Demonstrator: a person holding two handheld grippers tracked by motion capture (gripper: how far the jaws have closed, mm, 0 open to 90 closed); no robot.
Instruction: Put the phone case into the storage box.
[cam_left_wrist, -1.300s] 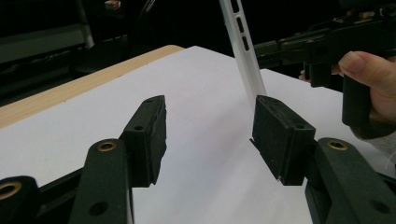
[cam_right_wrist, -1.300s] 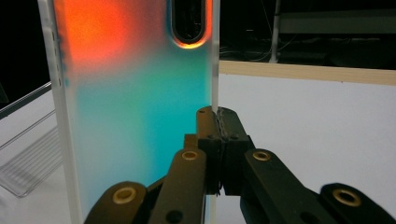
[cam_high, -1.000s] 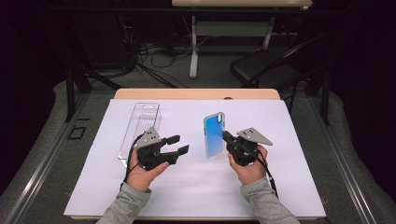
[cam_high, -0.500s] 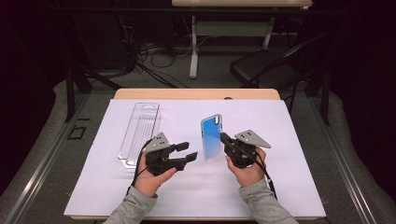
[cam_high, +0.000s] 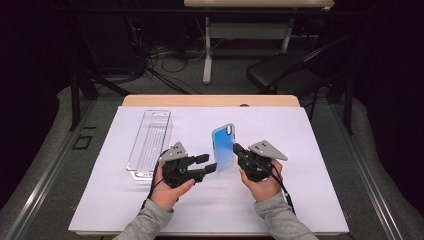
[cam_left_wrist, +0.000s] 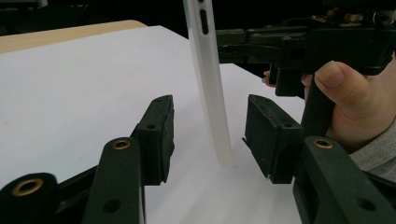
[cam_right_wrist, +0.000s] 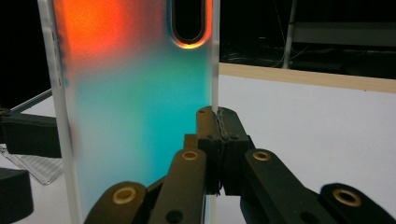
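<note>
A phone case (cam_high: 224, 147) with a blue-to-teal back stands upright on its short end on the white sheet. My right gripper (cam_high: 237, 148) is shut on its right edge, seen pinched between the jaws in the right gripper view (cam_right_wrist: 217, 122), where the case (cam_right_wrist: 135, 107) glows orange near its camera cutout. My left gripper (cam_high: 208, 163) is open, and in the left gripper view the case's white edge (cam_left_wrist: 212, 88) stands between its two pads (cam_left_wrist: 159, 137) without touching either.
A clear plastic package (cam_high: 150, 142) lies flat at the left of the white sheet (cam_high: 310, 150), behind my left hand. A wooden table edge (cam_high: 210, 100) runs along the back. A dark chair (cam_high: 280, 75) stands on the floor beyond.
My left gripper has moved right from beside the clear package until its open jaws straddle the case's lower edge. The right gripper keeps holding the case upright.
</note>
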